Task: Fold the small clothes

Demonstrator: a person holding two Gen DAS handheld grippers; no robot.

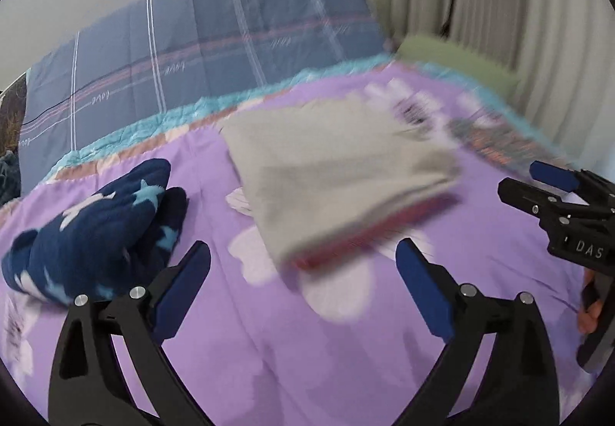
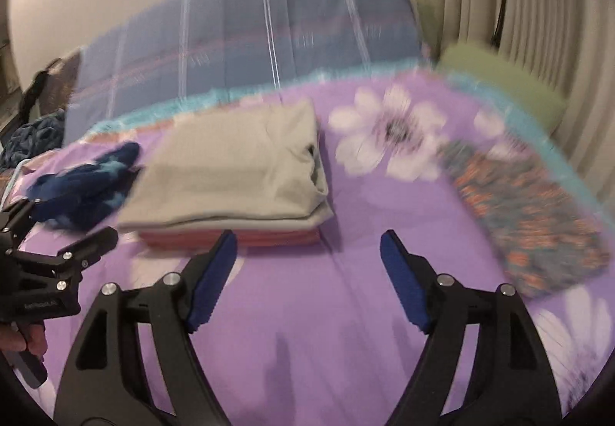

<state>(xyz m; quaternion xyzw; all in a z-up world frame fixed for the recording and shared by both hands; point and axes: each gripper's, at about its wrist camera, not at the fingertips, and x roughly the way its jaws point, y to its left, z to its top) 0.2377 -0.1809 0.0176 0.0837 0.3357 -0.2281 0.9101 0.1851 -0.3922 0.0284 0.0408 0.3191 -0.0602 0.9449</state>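
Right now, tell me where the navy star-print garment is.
The navy star-print garment lies crumpled on the purple floral bedspread, at the left of both wrist views, just left of the folded grey garment atop the stack.

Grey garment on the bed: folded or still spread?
Folded. The grey garment lies as a neat layered rectangle atop a folded orange piece; neither gripper touches it.

White letters "DAS" on the black body of the right claw (image 1: 553, 180) at the left wrist view's right edge, small cursive "love" repeated along the stripes of the blue checked bedding (image 1: 200, 53), other print too blurred to read
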